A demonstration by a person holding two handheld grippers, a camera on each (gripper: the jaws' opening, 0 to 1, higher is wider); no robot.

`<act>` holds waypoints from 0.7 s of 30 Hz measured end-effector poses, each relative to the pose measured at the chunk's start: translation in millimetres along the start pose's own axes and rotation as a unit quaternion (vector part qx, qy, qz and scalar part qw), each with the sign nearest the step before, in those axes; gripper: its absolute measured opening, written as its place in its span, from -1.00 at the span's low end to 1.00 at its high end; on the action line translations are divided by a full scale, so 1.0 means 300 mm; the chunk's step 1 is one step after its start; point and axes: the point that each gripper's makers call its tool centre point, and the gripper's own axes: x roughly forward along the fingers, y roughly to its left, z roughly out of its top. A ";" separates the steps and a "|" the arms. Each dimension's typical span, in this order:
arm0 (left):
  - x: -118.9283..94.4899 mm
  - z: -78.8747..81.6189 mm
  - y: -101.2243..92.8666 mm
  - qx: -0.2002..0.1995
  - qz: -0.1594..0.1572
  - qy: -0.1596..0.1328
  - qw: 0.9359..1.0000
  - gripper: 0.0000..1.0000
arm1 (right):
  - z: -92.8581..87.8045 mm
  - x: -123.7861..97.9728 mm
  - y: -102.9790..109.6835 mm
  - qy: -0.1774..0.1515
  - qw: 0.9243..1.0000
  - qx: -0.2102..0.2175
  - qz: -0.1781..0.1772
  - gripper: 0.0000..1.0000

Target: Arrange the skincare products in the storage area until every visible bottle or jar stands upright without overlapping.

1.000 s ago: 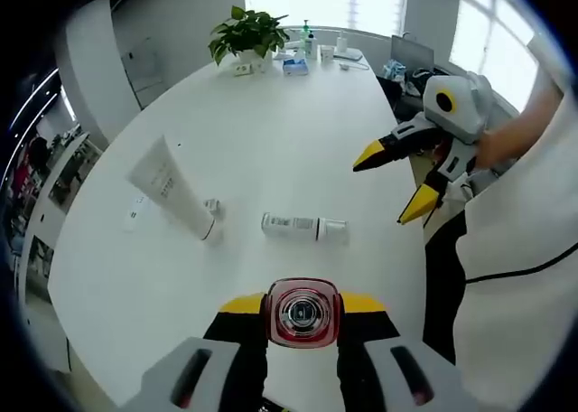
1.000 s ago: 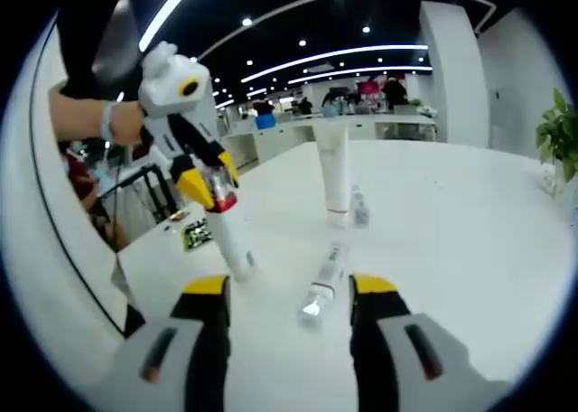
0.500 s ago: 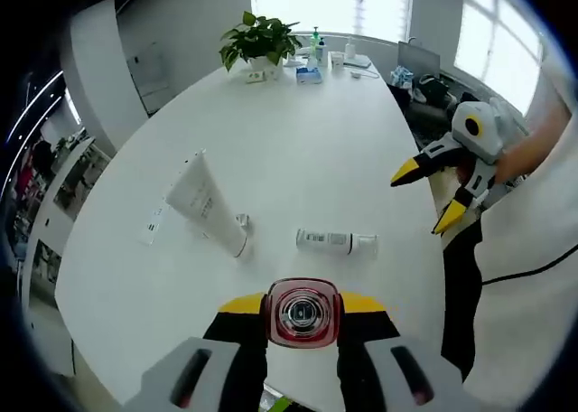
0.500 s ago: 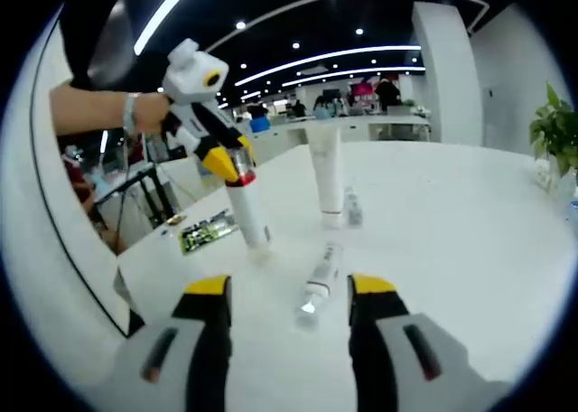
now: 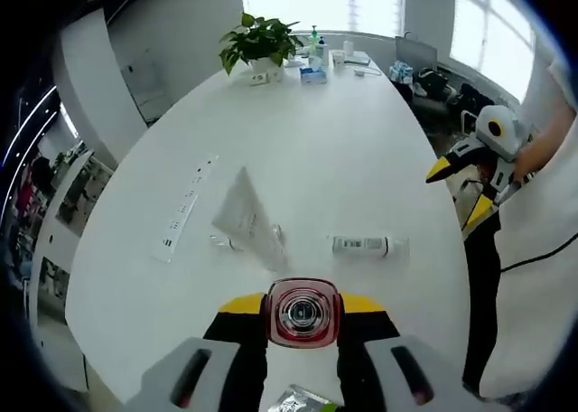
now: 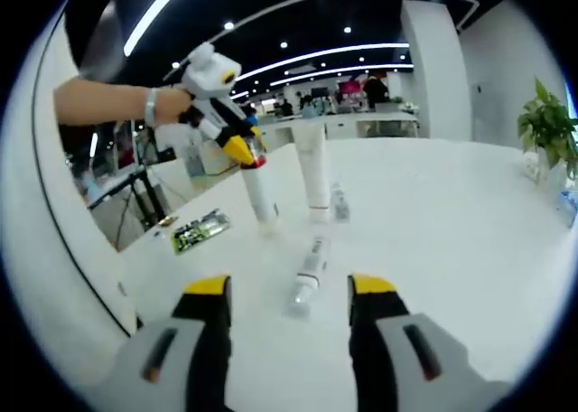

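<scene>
Left tool [image 6: 246,152] clenched on a red-capped bottle [image 6: 260,191] — right tool [image 6: 287,294] released.
Small tube [image 6: 307,267] lies on the bench [image 6: 433,249] just ahead of the right tool.

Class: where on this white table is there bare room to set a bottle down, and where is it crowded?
Bare tabletop lies between the plant and the lying bottle. It is crowded around the upright tube, the small bottle and the bottle held by the left gripper.

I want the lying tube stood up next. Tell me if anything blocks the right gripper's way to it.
Nothing visible does. In the right gripper view the lying tube rests on the white table just beyond the open right gripper, with bare tabletop between. The upright tube and the left gripper with its bottle stand farther back.
</scene>
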 end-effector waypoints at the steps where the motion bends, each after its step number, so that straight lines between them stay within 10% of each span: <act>1: 0.002 0.004 0.008 0.000 0.000 -0.001 1.000 -0.46 | -0.002 -0.003 -0.004 0.000 1.000 0.003 -0.004 -0.01; 21: 0.059 0.053 0.114 -0.007 -0.016 -0.017 1.000 -0.46 | -0.010 0.005 0.020 0.011 1.000 0.014 -0.016 0.00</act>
